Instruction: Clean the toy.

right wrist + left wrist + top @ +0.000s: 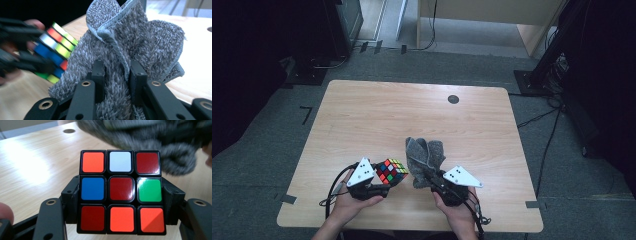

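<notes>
A scrambled puzzle cube (391,171) with coloured stickers is clamped in my left gripper (379,181) above the table's near edge. In the left gripper view the cube (120,192) sits between the two black jaws, its pads pressing both sides. My right gripper (428,176) is shut on a bunched grey cloth (424,156), held up just right of the cube. In the right gripper view the cloth (140,45) bulges out above the jaws, and the cube (56,47) shows blurred at the left with the other hand.
The wooden table (377,115) has a round dark cable hole (453,99) near its far edge. Cables trail from both grippers toward the near edge. Dark stands and cables (547,75) surround the table on a grey carpet floor.
</notes>
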Tool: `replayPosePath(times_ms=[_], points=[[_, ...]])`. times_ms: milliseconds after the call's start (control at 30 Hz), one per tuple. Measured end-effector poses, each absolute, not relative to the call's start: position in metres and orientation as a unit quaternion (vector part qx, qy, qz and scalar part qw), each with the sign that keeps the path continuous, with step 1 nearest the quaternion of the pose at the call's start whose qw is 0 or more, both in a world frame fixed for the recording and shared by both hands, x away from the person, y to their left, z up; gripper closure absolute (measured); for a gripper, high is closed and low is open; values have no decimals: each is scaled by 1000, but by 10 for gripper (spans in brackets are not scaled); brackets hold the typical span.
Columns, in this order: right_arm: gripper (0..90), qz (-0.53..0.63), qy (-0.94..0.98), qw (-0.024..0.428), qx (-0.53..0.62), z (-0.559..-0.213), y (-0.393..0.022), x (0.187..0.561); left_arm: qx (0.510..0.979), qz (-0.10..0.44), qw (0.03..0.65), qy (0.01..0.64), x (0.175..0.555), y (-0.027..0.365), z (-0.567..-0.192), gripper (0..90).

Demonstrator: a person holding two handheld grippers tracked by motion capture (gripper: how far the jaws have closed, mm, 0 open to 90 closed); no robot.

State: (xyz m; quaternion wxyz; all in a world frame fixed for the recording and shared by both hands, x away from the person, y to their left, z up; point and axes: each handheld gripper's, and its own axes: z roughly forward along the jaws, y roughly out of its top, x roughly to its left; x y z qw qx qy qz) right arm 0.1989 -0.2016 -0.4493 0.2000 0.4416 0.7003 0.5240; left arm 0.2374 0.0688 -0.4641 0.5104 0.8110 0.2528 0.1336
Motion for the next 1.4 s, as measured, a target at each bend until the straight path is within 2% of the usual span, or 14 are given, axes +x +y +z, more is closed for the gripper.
replayPosePath(times_ms=[333,667,967,1067,1300,1400], points=[[711,556,699,174,415,-439,-188,189,822,155,513,191,224,49,-470,342],[707,531,704,165,442,-451,-195,197,800,171,543,187,218,56,-460,343],[698,552,702,170,416,-437,-189,188,825,168,507,185,217,46,-468,342],[700,539,714,191,403,-437,-182,184,822,174,511,182,215,46,-465,342],[705,522,707,183,441,-451,-195,194,801,174,542,184,215,55,-457,342],[704,523,704,187,442,-448,-196,193,809,173,531,186,217,54,-460,342]])
